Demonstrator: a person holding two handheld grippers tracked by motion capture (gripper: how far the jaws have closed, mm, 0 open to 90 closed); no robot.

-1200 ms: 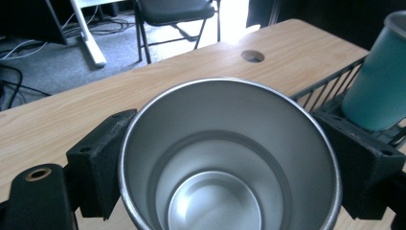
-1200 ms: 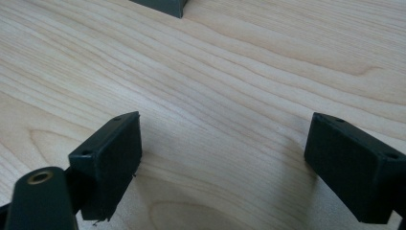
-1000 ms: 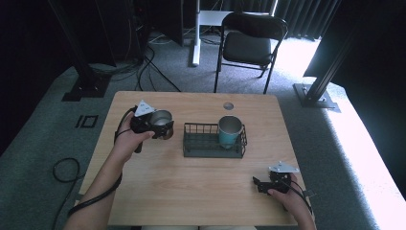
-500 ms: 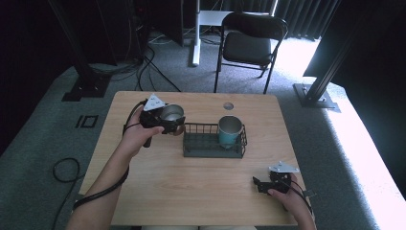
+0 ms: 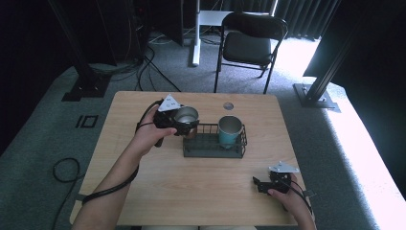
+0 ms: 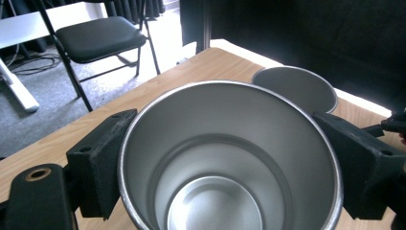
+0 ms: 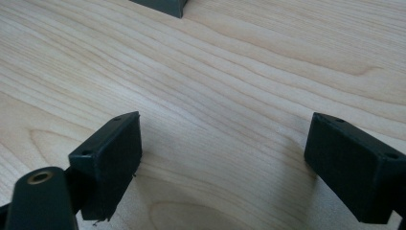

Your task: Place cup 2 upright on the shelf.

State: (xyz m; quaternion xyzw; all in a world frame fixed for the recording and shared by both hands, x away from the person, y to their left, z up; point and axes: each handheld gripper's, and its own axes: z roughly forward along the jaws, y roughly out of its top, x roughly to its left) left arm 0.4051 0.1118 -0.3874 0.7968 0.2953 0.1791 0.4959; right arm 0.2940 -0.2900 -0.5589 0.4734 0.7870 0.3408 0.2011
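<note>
My left gripper (image 5: 186,122) is shut on a silver metal cup (image 5: 186,115), held upright just above the left end of the black wire basket (image 5: 210,148). In the left gripper view the cup (image 6: 225,158) sits between both black pads (image 6: 103,163), its inside empty. A teal cup (image 5: 230,131) with a silver rim stands in the right part of the basket; its rim (image 6: 294,88) lies just beyond the held cup. My right gripper (image 5: 259,185) rests low over the table near the front right, jaws open with bare wood between them (image 7: 225,158).
The wooden table (image 5: 191,191) has a small round hole (image 5: 228,105) near its far edge. A black folding chair (image 5: 249,45) stands behind the table. A corner of the basket (image 7: 165,5) is at the top of the right gripper view.
My left gripper has carried the silver cup to the right and slightly up, from beside the basket to over its left end. The right gripper has stayed put.
</note>
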